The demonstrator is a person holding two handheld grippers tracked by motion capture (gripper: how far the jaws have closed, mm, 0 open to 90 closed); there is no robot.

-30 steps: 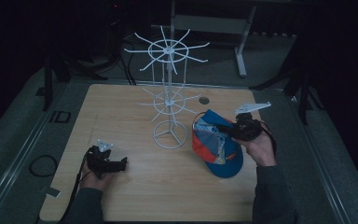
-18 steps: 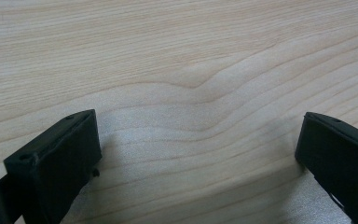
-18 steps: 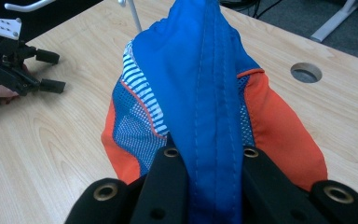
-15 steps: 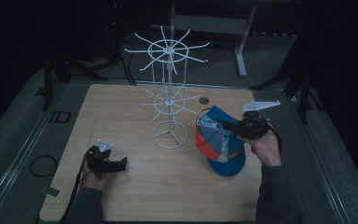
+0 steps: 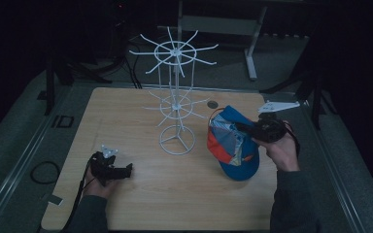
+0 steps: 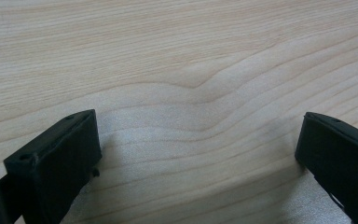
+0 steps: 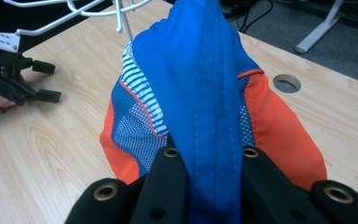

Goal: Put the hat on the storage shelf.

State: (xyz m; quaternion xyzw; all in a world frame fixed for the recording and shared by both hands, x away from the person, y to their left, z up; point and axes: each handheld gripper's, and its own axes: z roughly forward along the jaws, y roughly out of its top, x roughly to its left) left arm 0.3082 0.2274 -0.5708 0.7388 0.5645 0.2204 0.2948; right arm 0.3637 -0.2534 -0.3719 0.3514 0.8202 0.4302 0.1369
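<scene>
R gripper (image 7: 205,186) is clamping the blue-orange cap (image 5: 233,145) beside the white wire rack (image 5: 176,104). L gripper (image 5: 119,171) is resting on the table (image 5: 126,111), jaws standing apart, nothing betw. them.

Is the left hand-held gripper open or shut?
Open. In its own view the left hand-held gripper has its two black jaws far apart, with bare wooden table between them.

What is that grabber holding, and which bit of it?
The right gripper pinches the blue and orange cap by a blue fabric fold; the left gripper holds nothing.
</scene>
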